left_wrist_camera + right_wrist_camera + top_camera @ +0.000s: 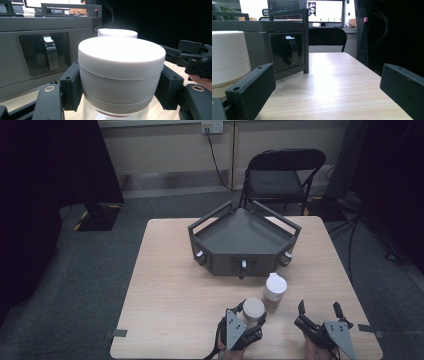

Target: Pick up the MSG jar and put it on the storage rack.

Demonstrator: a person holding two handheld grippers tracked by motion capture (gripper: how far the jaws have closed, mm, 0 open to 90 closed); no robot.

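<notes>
On the desk point(170, 285), just in front of the grey three-sided tray point(243, 237) with latches on its faces, the left gripper point(248, 316) has its two black pads clamped on the white lid of a clear jar point(121, 75); a second white-lidded jar point(274, 290) stands between it and the tray, slightly to its right. The right gripper point(320, 309) rests beside them with its jaws spread wide and nothing between them. The held jar looks rigid and fairly light, but its smooth lid could slip or turn, so a square hold on the lid's straight wall seems safest.
</notes>
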